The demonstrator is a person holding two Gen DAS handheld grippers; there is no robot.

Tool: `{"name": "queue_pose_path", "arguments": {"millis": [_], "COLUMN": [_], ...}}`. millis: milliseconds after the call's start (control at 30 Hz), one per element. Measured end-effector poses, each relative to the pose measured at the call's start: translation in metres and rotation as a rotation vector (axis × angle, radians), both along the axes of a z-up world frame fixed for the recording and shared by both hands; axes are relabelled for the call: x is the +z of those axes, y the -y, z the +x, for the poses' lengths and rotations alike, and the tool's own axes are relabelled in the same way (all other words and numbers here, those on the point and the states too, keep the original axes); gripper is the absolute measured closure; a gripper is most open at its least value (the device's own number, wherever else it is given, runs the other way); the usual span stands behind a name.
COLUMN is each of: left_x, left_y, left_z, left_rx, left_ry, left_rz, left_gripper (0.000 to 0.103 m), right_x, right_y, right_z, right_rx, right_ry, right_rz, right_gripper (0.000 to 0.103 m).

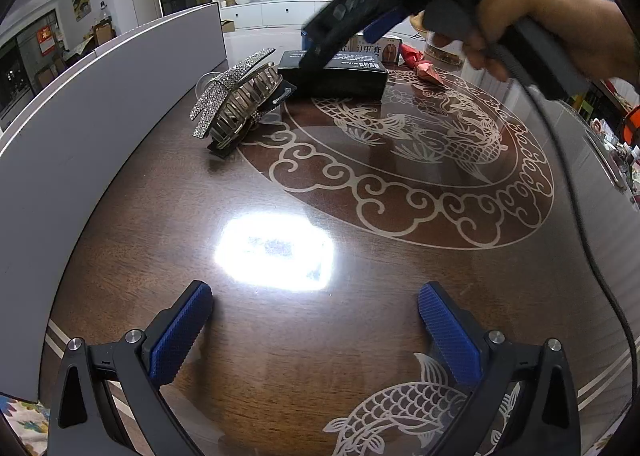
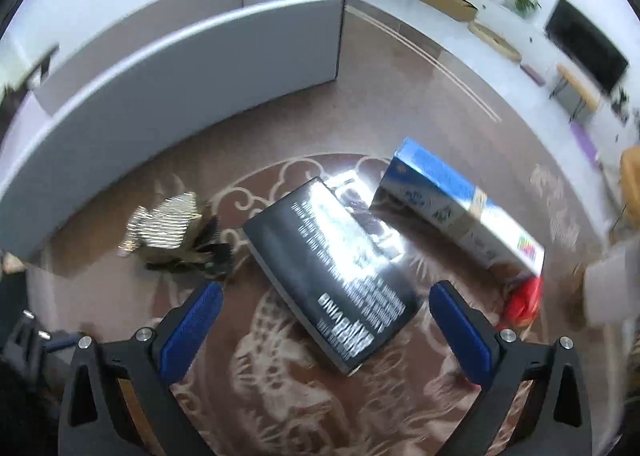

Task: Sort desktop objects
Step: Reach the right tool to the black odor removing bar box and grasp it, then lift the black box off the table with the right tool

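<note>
Here both tongs gape wide and hold nothing: right tongs (image 2: 326, 312) hover above the black box (image 2: 332, 268), rhinestone hair claw (image 2: 172, 232) at its nine o'clock, blue-white carton (image 2: 460, 203) at two; left tongs (image 1: 316, 316) over bare desk (image 1: 280, 336)

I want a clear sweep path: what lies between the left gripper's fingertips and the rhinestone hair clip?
Only bare tabletop: in the left wrist view, dark brown patterned wood with a lamp glare patch separates the open left gripper from the silver rhinestone hair clip.
</note>
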State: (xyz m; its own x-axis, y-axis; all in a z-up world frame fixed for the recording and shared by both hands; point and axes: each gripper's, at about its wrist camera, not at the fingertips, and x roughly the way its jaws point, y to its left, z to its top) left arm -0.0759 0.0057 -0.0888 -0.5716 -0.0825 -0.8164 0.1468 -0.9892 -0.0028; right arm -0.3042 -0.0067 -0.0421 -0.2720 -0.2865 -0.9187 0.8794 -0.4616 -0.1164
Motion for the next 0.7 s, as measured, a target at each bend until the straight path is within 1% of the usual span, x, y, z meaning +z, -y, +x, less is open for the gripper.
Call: {"name": "queue_pose_path", "arguments": {"millis": [67, 133, 300, 367, 467, 533, 567, 600, 700], "left_x": [0.0, 0.0, 0.0, 0.0, 0.0, 0.0, 0.0, 0.0, 0.0], "left_y": [0.0, 0.0, -0.001, -0.001, -0.001, -0.001, -0.001, -0.001, -0.001], "left_z": [-0.001, -0.001, 0.0, -0.001, 0.0, 0.001, 0.001, 0.001, 0.001], "left_rx": [0.0, 0.0, 0.0, 0.0, 0.0, 0.0, 0.0, 0.0, 0.0], "left_ry": [0.0, 0.0, 0.0, 0.0, 0.0, 0.0, 0.0, 0.0, -0.001], "left_rz": [0.0, 0.0, 0.0, 0.0, 0.001, 0.0, 0.0, 0.0, 0.001], "left_gripper": [0.0, 0.0, 0.0, 0.0, 0.0, 0.0, 0.0, 0.0, 0.0], "right_x": [-0.012, -0.022, -0.036, -0.036, -0.033, -0.031, -0.03, -0.03, -0.03], "right_y": [0.01, 0.017, 0.022, 0.018, 0.012, 0.004, -0.002, -0.008, -0.03], "right_z": [-0.001, -0.004, -0.007, -0.006, -0.004, -0.003, -0.001, 0.002, 0.019], "right_rx": [0.041, 0.056, 0.037, 0.012, -0.037, -0.076, -0.108, -0.132, -0.168], "right_ry": [-0.014, -0.002, 0.033, 0.031, 0.039, 0.058, 0.063, 0.065, 0.033], "right_rz": [0.045, 0.063, 0.021, -0.005, -0.041, -0.075, -0.093, -0.107, -0.123], "right_gripper": [0.0, 0.0, 0.0, 0.003, 0.015, 0.037, 0.043, 0.043, 0.043]}}
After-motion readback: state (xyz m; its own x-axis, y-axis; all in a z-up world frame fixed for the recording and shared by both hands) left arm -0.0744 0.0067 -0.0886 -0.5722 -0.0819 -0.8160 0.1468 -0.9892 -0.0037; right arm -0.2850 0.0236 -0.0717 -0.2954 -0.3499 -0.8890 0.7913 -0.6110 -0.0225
